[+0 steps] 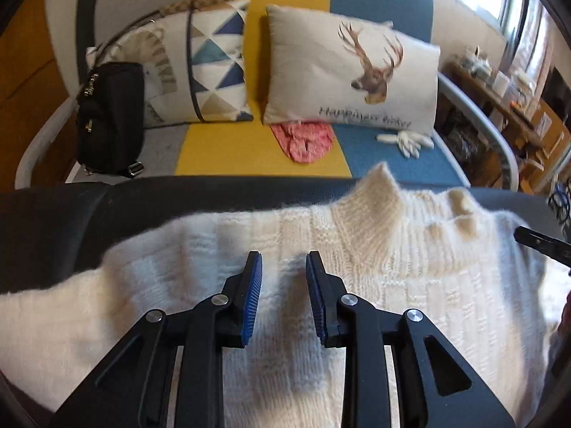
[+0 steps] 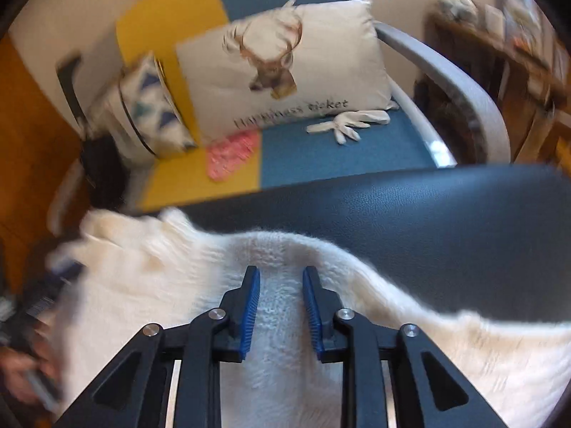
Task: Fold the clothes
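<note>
A cream knitted sweater [image 1: 285,321] lies spread on a dark padded surface [image 1: 71,221], its ribbed collar [image 1: 371,210] pointing away from me. My left gripper [image 1: 283,264] hovers open just above the sweater's chest, left of the collar, with nothing between its blue pads [image 1: 253,296]. In the right wrist view the same sweater [image 2: 285,321] fills the foreground, and my right gripper [image 2: 281,278] stands open over its shoulder edge near the dark leather-like surface [image 2: 428,221]. That view is blurred by motion. The tip of the other gripper [image 1: 542,242] shows at the far right.
Behind the dark surface stands a sofa with yellow [image 1: 221,149] and blue [image 1: 392,157] seat panels, a deer pillow [image 1: 349,67], a triangle-pattern pillow [image 1: 200,67], a black bag [image 1: 110,117], a pink cloth [image 1: 303,141] and a white glove [image 1: 407,141]. A cluttered wooden shelf [image 1: 499,96] stands at right.
</note>
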